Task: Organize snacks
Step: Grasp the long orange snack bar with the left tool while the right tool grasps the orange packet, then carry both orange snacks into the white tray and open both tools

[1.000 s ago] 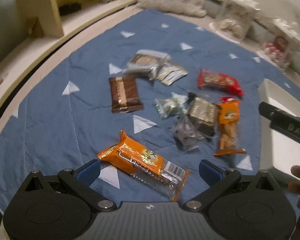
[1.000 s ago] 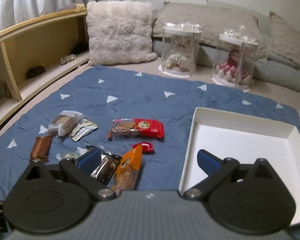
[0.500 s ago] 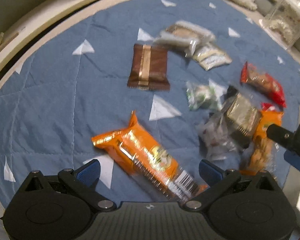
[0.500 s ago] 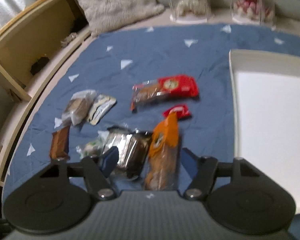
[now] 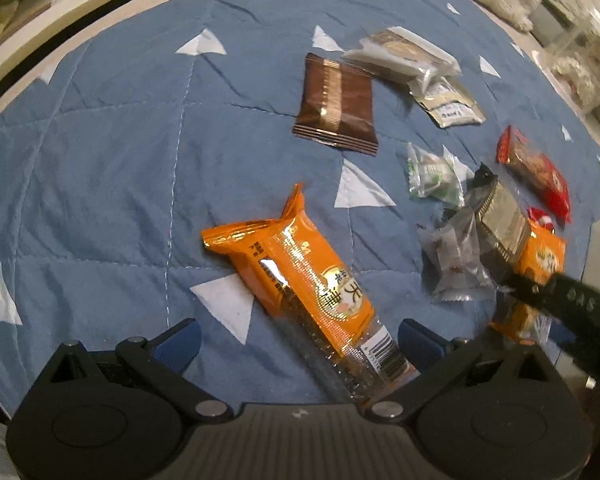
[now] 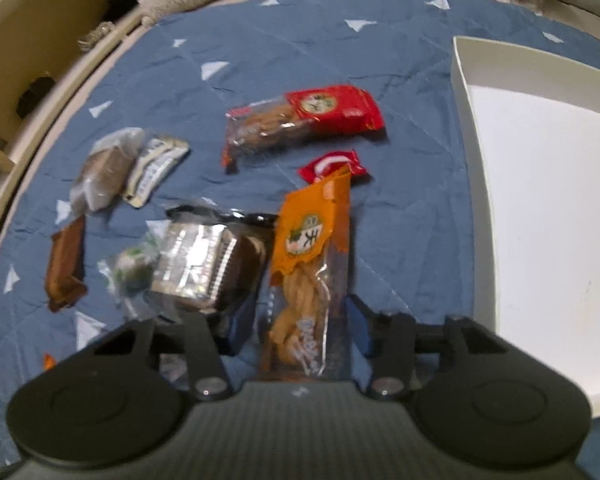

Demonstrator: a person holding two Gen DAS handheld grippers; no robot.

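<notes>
Between the right gripper's (image 6: 298, 330) closing fingers lies an orange twist-snack packet (image 6: 310, 272); contact is unclear. Left view alone shows the spread left gripper (image 5: 298, 338) straddling a longer orange bar (image 5: 306, 280). White tray (image 6: 540, 208) right, cut off.

Both tools are looking alike: the left gripper (image 5: 298, 340) and the right gripper (image 6: 294, 322) are each showing a matte black ribbed body, two round black discs, silver pivot screws and blue-padded fingers (image 5: 180, 342). Pale embossed lettering is running along one black arm.
</notes>
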